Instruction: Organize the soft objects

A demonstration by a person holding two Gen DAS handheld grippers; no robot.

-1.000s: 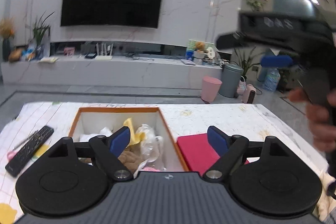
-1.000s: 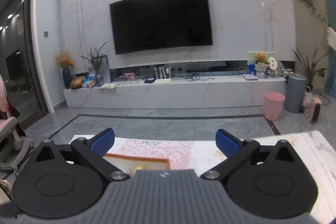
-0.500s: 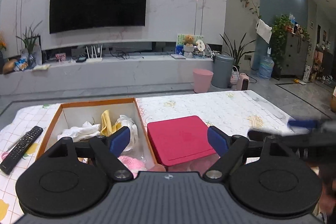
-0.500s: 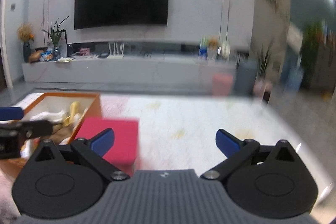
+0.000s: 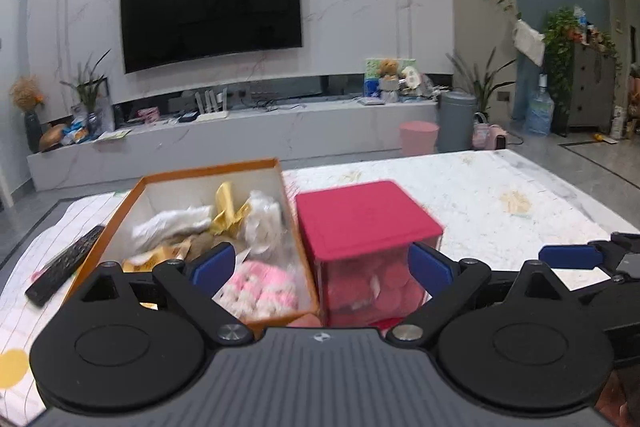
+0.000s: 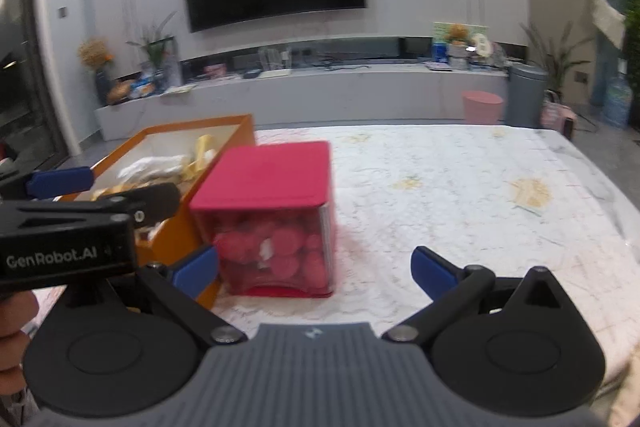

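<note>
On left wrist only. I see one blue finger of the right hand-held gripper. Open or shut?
Observer: Open. The right wrist view shows the right hand-held gripper with both fingers spread wide and nothing pinched.
Operator: What's it aimed at?
Observer: The red-lidded box lies ahead, left of centre and nearer its left finger. Only tablecloth lies ahead of its right finger.
Operator: My gripper body hides the box base. Is it seated?
Observer: Yes. The right wrist view shows the base flat on the tablecloth and the box upright.
</note>
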